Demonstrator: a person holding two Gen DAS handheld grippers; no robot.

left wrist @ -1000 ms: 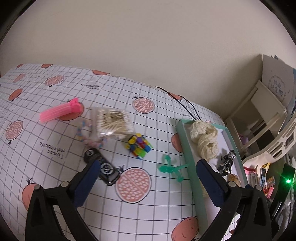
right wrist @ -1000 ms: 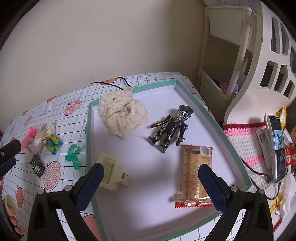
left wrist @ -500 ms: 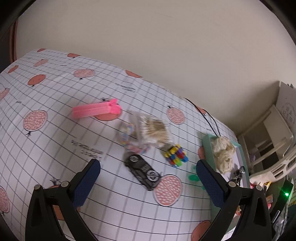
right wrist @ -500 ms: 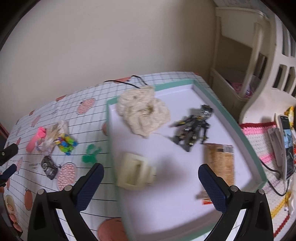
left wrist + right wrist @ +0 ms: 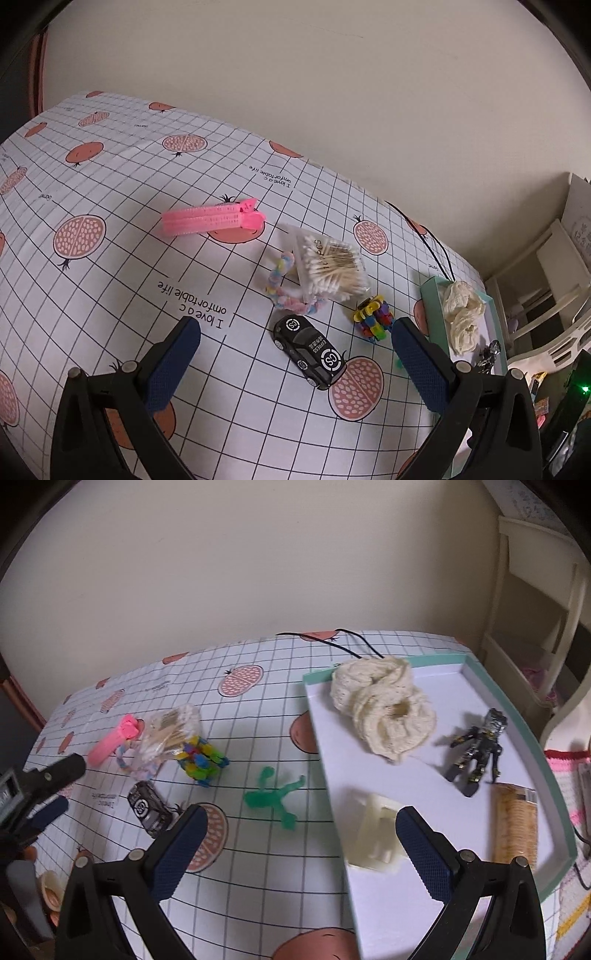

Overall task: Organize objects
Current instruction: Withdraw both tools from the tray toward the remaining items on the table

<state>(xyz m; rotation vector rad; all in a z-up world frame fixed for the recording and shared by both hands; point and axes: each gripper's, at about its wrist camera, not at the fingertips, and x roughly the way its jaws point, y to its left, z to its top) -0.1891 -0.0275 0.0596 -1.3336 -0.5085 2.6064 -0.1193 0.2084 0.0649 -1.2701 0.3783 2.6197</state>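
Desk (image 5: 110, 192), grid-and-pomegranate cloth, contents left to right. Pink hair clip (image 5: 212, 220), lying flat. Pastel braided loop (image 5: 284, 284), touching bag of cotton swabs (image 5: 332, 267). Black toy car (image 5: 310, 346), just below loop, between spread fingers of left gripper (image 5: 295, 354), released, holding nothing. Multicolour block toy (image 5: 373, 319), beside swab bag. Green rubbery figure (image 5: 275, 799), alone on cloth near tray edge. Teal-rimmed tray (image 5: 517, 716), white floor, holding cream crocheted cloth (image 5: 384, 712), dark robot figure (image 5: 476, 751), cream plastic piece (image 5: 375, 834) (blurred, possibly a plug adapter) and wrapped biscuit pack (image 5: 515, 823). Right gripper (image 5: 299, 836), fingers wide apart, empty, straddling tray's near-left edge.
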